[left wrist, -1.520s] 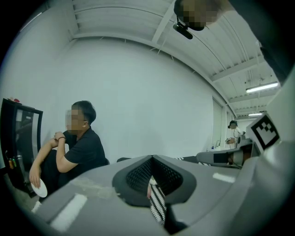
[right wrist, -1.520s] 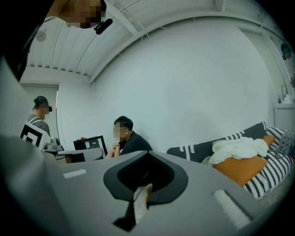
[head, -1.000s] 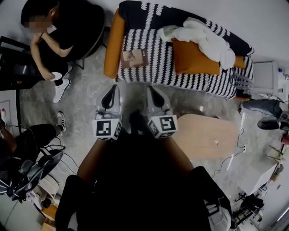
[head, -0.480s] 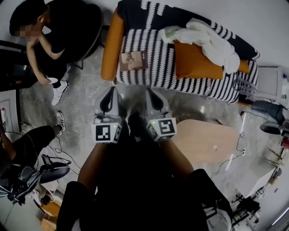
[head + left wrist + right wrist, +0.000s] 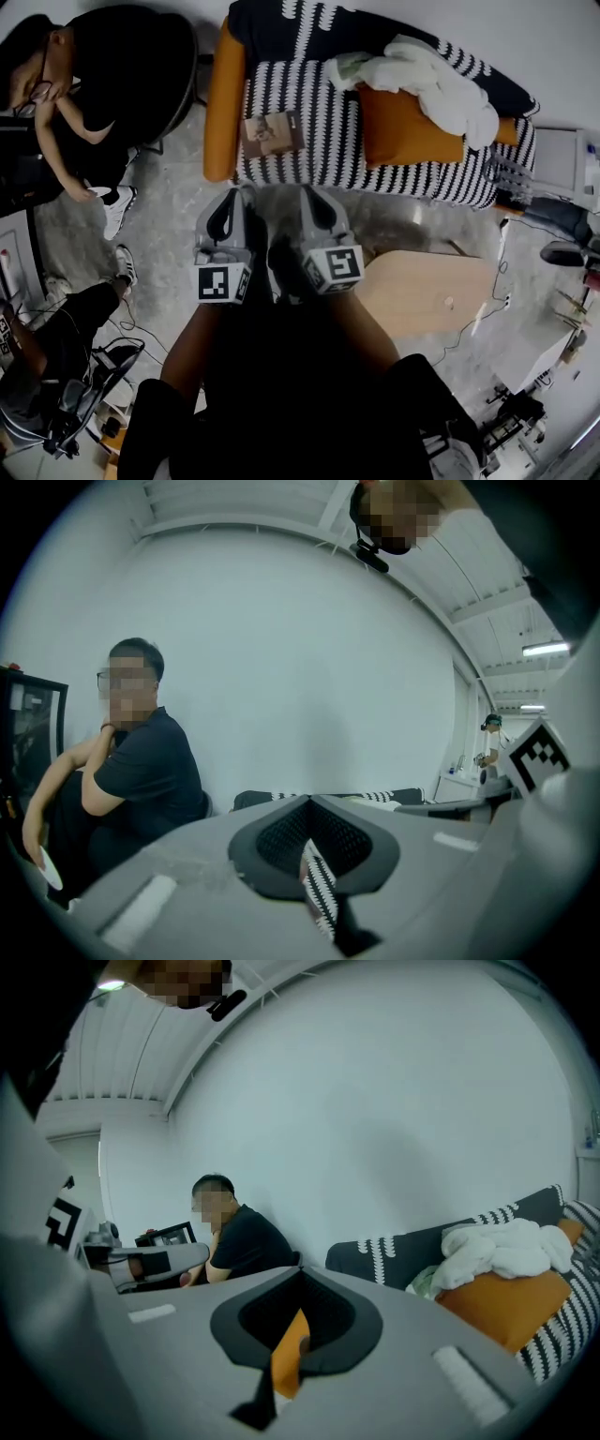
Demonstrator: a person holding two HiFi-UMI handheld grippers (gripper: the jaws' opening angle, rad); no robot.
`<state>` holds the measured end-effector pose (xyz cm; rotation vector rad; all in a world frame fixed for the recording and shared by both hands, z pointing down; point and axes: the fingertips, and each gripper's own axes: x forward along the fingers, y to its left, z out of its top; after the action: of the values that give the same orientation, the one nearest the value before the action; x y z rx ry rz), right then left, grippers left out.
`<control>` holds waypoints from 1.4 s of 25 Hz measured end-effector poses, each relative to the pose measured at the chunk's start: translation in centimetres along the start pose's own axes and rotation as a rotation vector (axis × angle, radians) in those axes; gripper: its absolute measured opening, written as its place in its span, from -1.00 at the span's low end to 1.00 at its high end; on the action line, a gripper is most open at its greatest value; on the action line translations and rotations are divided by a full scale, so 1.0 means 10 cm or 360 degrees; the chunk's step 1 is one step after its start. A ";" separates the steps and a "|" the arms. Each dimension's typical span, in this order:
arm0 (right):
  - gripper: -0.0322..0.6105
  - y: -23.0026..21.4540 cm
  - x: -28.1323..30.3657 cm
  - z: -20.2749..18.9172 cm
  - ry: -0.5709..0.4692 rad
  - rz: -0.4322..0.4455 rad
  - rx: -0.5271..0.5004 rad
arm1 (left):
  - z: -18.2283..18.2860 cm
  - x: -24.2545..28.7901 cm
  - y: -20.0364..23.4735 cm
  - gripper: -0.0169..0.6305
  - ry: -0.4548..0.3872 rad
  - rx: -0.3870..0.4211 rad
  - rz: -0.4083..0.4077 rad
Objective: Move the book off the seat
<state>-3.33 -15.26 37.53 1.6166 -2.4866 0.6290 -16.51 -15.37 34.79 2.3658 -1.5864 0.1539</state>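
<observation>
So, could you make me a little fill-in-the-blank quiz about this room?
1. The book lies on the striped sofa, beside its ____ armrest.
2. A bundle of ____ cloth rests on the cushion.
3. The left gripper and the right gripper both have their jaws ____, holding nothing.

Missing words: orange; white; shut.

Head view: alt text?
A book lies on a striped sofa seat; an orange cushion and white cloth lie further along it. The left gripper and right gripper hover over the floor short of the sofa, jaws shut, empty.
</observation>
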 end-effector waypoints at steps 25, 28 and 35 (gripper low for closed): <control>-0.87 -0.79 1.36 -1.74 0.0294 -0.0180 0.0246 | -1.62 1.20 0.59 -0.93 0.0208 -0.0173 -0.0058; -0.88 -0.86 1.47 -1.99 0.0320 -0.0194 0.0258 | -1.84 1.35 0.68 -0.93 0.0208 -0.0173 -0.0052; -0.87 -0.95 1.62 -2.39 0.0368 -0.0234 0.0303 | -2.17 1.47 0.86 -0.93 0.0235 -0.0184 -0.0023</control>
<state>-4.87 -22.81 66.95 1.6612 -2.1793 0.9947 -17.19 -25.08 60.66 2.2231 -1.4691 0.2224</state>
